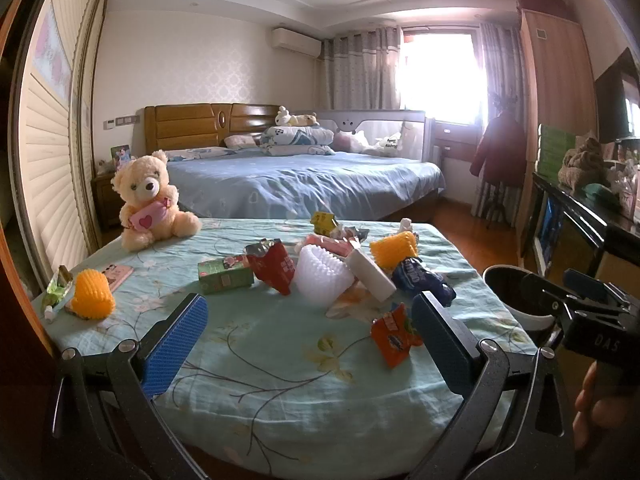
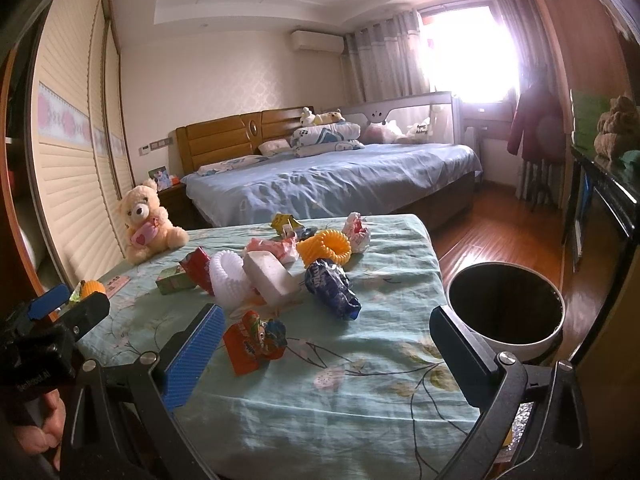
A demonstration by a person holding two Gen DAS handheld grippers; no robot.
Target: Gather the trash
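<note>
A: Pale green floral cloth covers the counter (image 2: pixel 360 392), and the litter sits in a heap at its middle. A cream teddy bear (image 1: pixel 150 196) sits at the far left corner, well apart from the heap, and a pink phone (image 1: pixel 118 274) lies near the left edge beside a yellow foam net (image 1: pixel 92 294).

B: What crowds the nearest piece?

A: The orange snack wrapper (image 2: pixel 250 340) lies alone at the front, crumpled, with a cartoon print. Behind it stand a white foam net (image 2: pixel 228 278), a white foam block (image 2: pixel 270 276) tilted against the pile, and a dark blue wrapper (image 2: pixel 334 288). A red packet (image 1: pixel 276 268) and a green carton (image 1: pixel 224 276) lie to the left of these.

B: And the hand-held grippers?

A: The left hand-held gripper (image 1: pixel 308 344) is spread wide with nothing in it, above the counter's front. The right hand-held gripper (image 2: pixel 324 356) is likewise wide and holding nothing, the orange wrapper just beside its left pad. A dark-lined, white-walled bin (image 2: pixel 506 312) stands on the wooden floor (image 2: pixel 500 232), just off the counter's right edge.
</note>
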